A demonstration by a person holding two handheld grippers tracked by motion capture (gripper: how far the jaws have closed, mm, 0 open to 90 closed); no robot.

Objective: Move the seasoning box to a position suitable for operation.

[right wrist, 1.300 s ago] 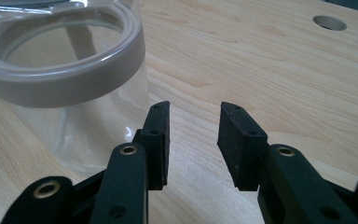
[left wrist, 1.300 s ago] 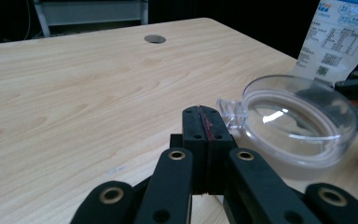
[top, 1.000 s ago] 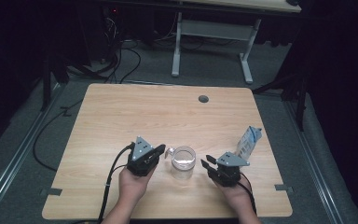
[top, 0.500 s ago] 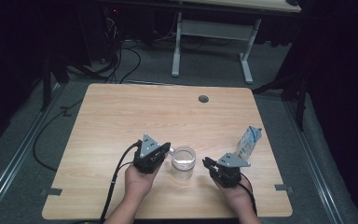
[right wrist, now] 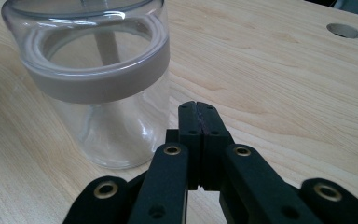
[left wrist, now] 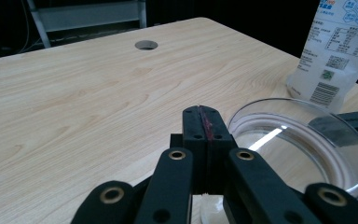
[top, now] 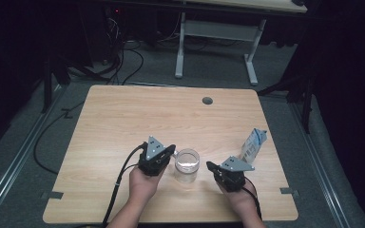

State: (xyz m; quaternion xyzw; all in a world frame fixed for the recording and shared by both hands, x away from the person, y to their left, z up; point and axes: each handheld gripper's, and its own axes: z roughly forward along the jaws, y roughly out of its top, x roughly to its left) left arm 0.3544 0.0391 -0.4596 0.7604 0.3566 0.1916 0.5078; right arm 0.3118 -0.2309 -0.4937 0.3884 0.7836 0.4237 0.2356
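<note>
A clear glass jar (top: pixel 187 165) is standing upright on the wooden table (top: pixel 138 114), close to the middle of the table's near edge, with its mouth open at the top. The left tool (top: pixel 170 151) is sitting just beside the jar on its left, held by the person's left hand (top: pixel 142 183) — in the left gripper view its two black jaws are pressing flat against each other with nothing between them, their tips (left wrist: pixel 201 122) lying next to the jar's rim (left wrist: pixel 303 140). The right tool (top: pixel 211 166) is resting a little apart from the jar on its right, gripped by the right hand (top: pixel 240 197); its jaws have just been closing and are now meeting fully, empty, while the right gripper view is showing the jar (right wrist: pixel 100 88) standing just ahead and to the side of the tips (right wrist: pixel 197 116), not touching them. A white and blue pouch (top: pixel 254 145) is standing near the table's right edge, beyond the right tool. A round cable hole (top: pixel 207 100) is sitting toward the far edge of the table.
</note>
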